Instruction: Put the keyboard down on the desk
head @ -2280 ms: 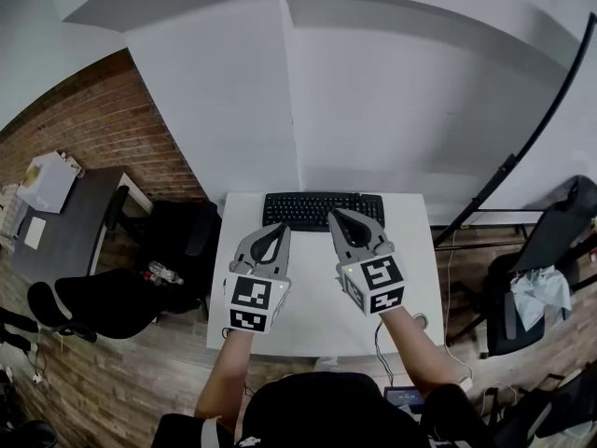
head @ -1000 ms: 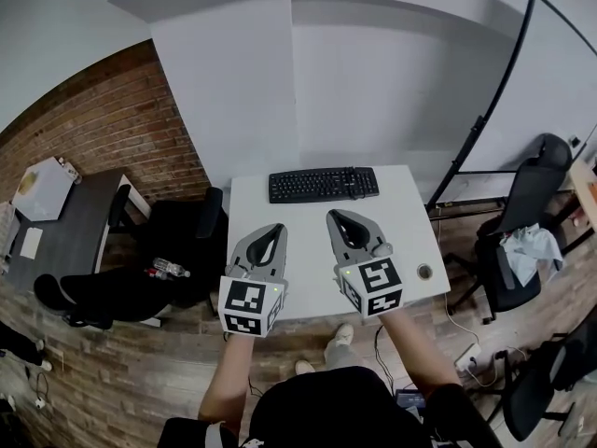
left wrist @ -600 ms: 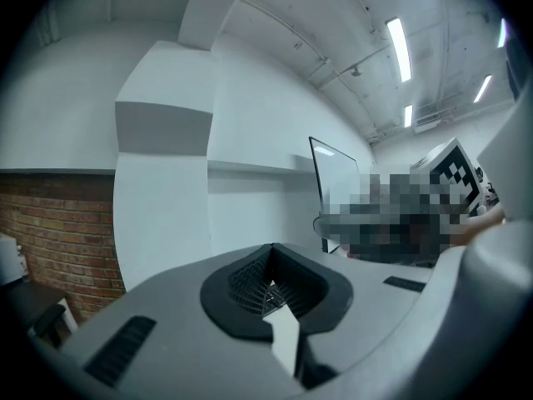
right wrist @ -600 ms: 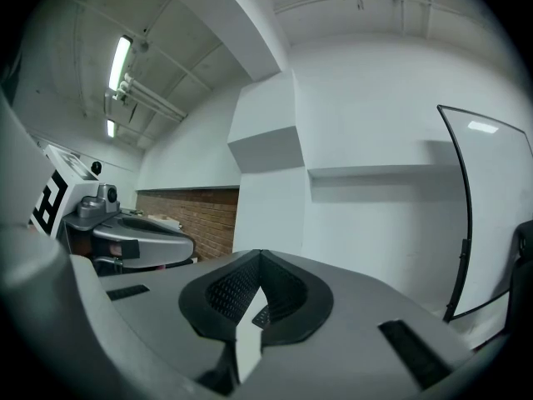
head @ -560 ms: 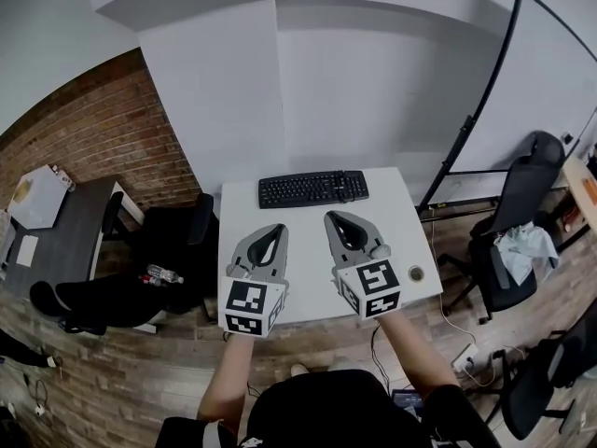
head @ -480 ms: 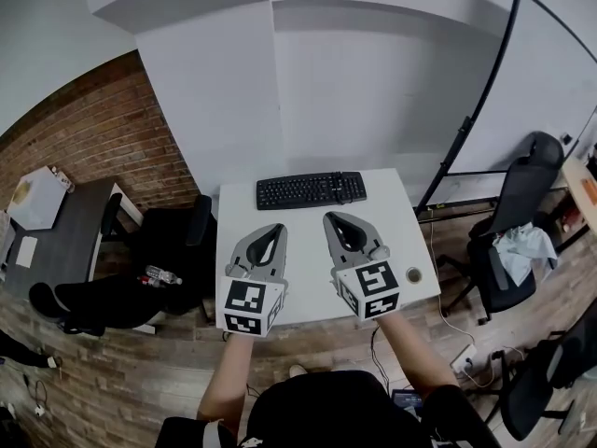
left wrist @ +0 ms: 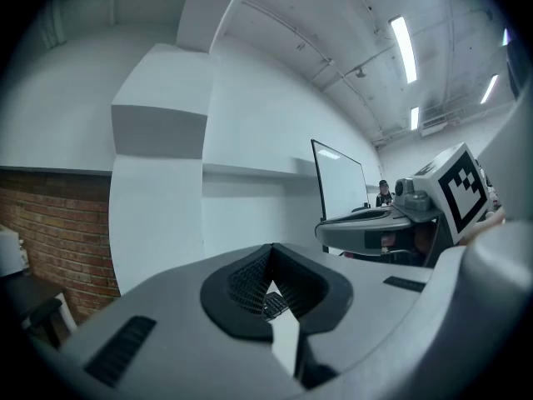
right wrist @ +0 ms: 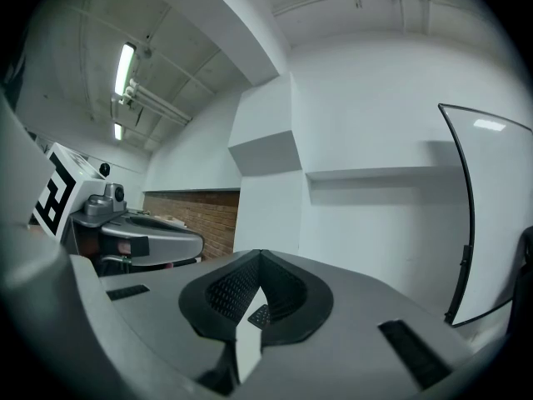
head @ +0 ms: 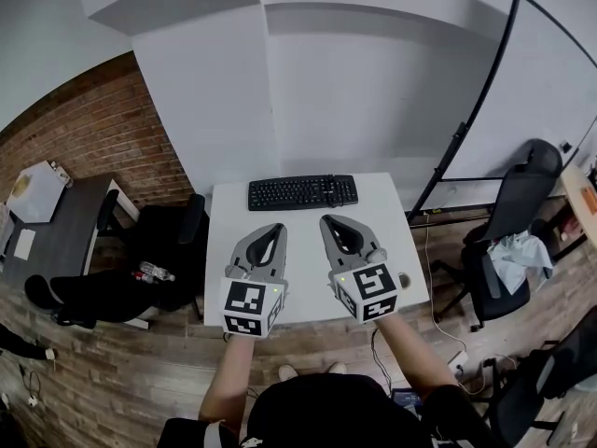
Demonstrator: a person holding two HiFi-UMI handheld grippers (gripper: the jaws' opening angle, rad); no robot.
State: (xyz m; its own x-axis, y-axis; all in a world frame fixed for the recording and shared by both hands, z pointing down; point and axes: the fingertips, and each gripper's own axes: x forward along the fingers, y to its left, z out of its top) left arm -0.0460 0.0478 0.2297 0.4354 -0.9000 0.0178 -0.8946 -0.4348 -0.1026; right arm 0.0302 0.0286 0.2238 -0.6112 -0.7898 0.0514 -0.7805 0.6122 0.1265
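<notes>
Flat black full-size keyboard (head: pixel 302 192) is down on the small white rectangular table (head: pixel 303 259), lying flat along the far edge, next to the white wall, long side parallel to that edge. It looks fully supported with nothing overhanging, as far as the head view shows. Left tool (head: pixel 278 227) has its jaws closed together with nothing between the pads; its own view shows the tips meeting on empty air. Right tool (head: pixel 327 219) is the same: jaws together, empty. Both are held side by side over the near half of the table, pointing level toward the keyboard, well apart from it and not touching it or the tabletop. So I'd call the placement done: keyboard released and resting on the table, no grip on it. I see nothing left of the task itself; at most, a check that it sits square, and it looks roughly square to the table edge from here. Surroundings: black office chair (head: pixel 516 199) and a black-framed whiteboard (head: pixel 550 82) to the right, a dark side desk (head: pixel 56 236) by the red brick wall (head: pixel 89 129) to the left, none of them in play.
</notes>
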